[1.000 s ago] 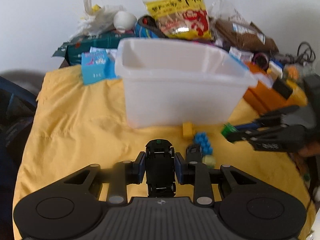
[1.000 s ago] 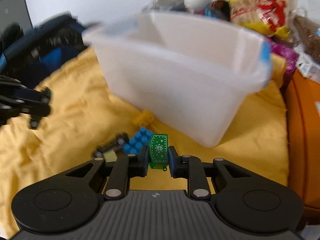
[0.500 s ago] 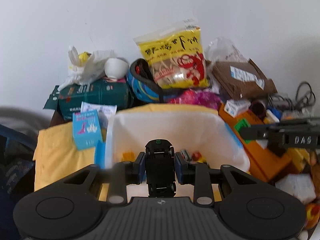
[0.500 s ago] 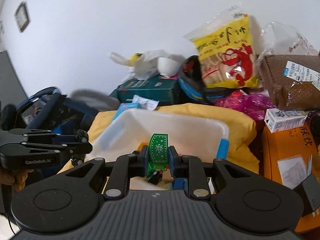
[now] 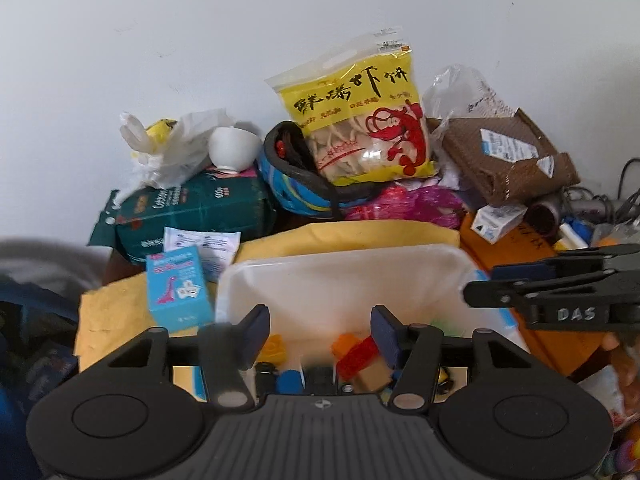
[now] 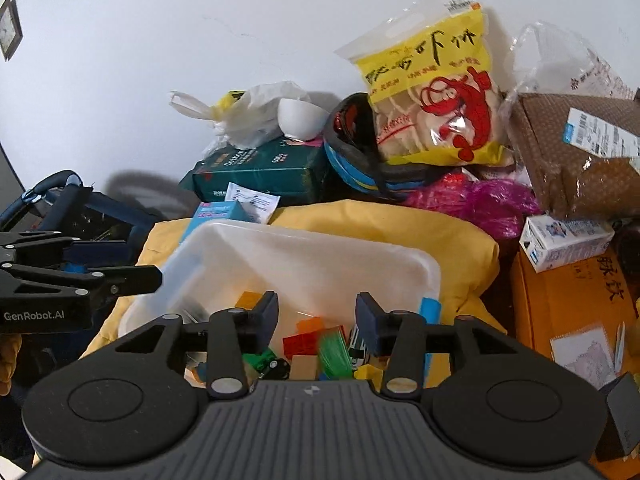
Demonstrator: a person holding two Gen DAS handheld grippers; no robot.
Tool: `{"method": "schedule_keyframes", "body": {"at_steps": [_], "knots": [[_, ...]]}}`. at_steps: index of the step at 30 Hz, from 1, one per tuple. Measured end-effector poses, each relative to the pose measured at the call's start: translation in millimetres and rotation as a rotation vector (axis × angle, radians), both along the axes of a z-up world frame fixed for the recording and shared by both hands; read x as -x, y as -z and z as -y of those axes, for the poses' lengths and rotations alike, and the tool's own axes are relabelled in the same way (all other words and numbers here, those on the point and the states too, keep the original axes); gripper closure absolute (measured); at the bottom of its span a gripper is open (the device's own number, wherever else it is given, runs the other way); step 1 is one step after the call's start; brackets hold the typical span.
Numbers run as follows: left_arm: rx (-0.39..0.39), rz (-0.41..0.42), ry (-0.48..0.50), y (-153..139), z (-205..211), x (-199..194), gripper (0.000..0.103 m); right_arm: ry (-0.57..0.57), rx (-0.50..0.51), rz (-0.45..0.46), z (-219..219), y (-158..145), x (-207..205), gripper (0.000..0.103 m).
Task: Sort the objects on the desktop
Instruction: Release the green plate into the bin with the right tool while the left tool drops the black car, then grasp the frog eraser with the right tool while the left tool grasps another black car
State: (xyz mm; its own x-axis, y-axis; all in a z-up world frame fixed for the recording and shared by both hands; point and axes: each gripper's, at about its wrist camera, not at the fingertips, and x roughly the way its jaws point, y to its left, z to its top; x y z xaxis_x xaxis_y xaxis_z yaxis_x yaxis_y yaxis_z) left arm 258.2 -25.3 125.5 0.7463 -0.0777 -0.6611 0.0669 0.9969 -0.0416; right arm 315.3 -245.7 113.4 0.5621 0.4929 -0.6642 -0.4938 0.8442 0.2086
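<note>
The white plastic bin [image 5: 340, 258] sits on the yellow cloth and holds several coloured toy bricks. My left gripper [image 5: 320, 330] hangs open over the bin, and a blurred black toy car [image 5: 320, 376] lies below it among the bricks. My right gripper [image 6: 316, 316] is open above the same bin [image 6: 304, 240], with a blurred green piece [image 6: 334, 354] just beneath its fingers. The left wrist view shows the right gripper [image 5: 500, 290] at the bin's right rim. In the right wrist view the left gripper [image 6: 158, 278] is at the bin's left rim.
Behind the bin is a pile: a yellow snack bag [image 5: 360, 120], a dark green box [image 5: 192, 208], a blue helmet [image 5: 296, 192] and a brown parcel [image 5: 504, 160]. A small blue box [image 5: 178, 288] stands left of the bin, an orange box [image 6: 576, 304] to its right.
Both grippers rose from the cloth to above the bin, then opened. The black toy car left the left gripper and the green piece left the right one, both dropping into the bin.
</note>
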Motion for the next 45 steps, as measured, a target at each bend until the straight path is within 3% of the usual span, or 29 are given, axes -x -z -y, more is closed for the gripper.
{"method": "schedule_keyframes", "body": {"at_steps": [7,12,18,20,22,24,32,36,38,39,40,41,42,43,45], "knots": [[0.031,-0.017,0.006,36,-10,47,0.043,-0.171,-0.007,-0.007,4,30,67,0.056],[0.037,-0.090,0.035,81,-7,91,0.043,-0.314,0.129,-0.107,-22,97,109,0.056],[0.024,-0.177,0.051,119,1,117,0.043,-0.366,0.217,-0.124,-50,140,118,0.058],[0.032,-0.190,0.052,122,1,120,0.043,-0.366,0.219,-0.120,-55,145,116,0.060],[0.034,-0.201,0.053,126,2,119,0.043,-0.371,0.217,-0.117,-56,145,114,0.081],[0.032,-0.216,0.058,130,6,116,0.043,-0.354,0.194,-0.103,-47,141,114,0.086],[0.031,-0.253,0.146,156,44,90,0.043,-0.229,0.140,-0.136,19,125,119,0.086],[0.033,-0.289,0.121,174,52,75,0.045,-0.202,0.162,-0.150,32,127,124,0.086],[0.039,-0.300,0.116,180,53,72,0.049,-0.207,0.184,-0.159,30,132,127,0.086],[0.025,-0.289,0.119,180,55,72,0.053,-0.208,0.182,-0.159,29,134,129,0.086],[0.003,-0.284,0.131,180,58,74,0.065,-0.206,0.179,-0.160,27,136,130,0.084],[-0.014,-0.282,0.140,180,60,75,0.067,-0.204,0.179,-0.163,26,137,130,0.083],[-0.022,-0.280,0.147,180,61,77,0.070,-0.203,0.183,-0.165,23,139,131,0.076],[-0.017,-0.281,0.149,180,60,78,0.071,-0.203,0.191,-0.167,20,142,131,0.068],[-0.022,-0.275,0.146,178,57,84,0.071,-0.208,0.218,-0.172,15,149,134,0.066]]}}
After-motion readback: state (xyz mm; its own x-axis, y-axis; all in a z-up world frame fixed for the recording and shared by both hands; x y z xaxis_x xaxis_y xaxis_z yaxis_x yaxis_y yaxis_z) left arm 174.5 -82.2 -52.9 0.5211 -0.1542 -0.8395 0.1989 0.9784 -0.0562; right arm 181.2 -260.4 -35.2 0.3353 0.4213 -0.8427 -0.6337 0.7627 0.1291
